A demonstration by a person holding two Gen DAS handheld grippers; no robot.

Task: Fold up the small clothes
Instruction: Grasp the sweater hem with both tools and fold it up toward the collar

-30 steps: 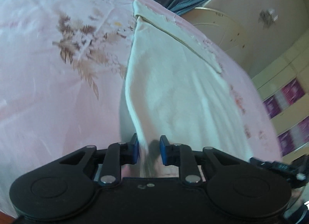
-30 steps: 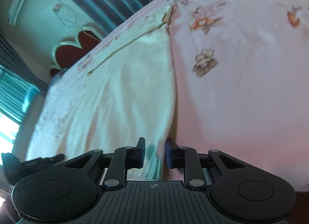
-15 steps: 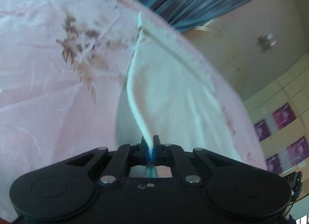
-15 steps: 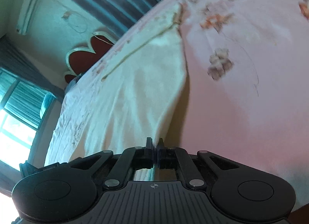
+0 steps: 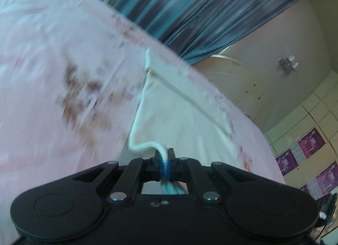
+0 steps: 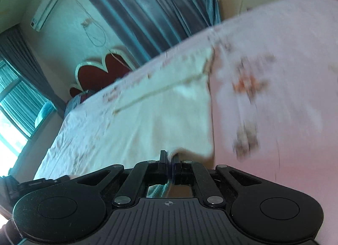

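On the pink bedsheet [image 5: 42, 55], left claw [image 5: 164, 154] and right claw [image 6: 169, 157] each clamp the cream garment [image 5: 179, 122].

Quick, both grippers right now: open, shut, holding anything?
Left gripper: shut on the near edge of the cream garment.
Right gripper: shut on the same garment's near edge.

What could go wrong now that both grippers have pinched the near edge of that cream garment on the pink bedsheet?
1. The left gripper pinches only a thin, bunched bit of the cream garment; it may slip out on the lift.
2. The right gripper bites just inside the corner, so that loose corner could droop and fold unevenly.
3. The far waistband lies free on the pink bedsheet and might drag along.
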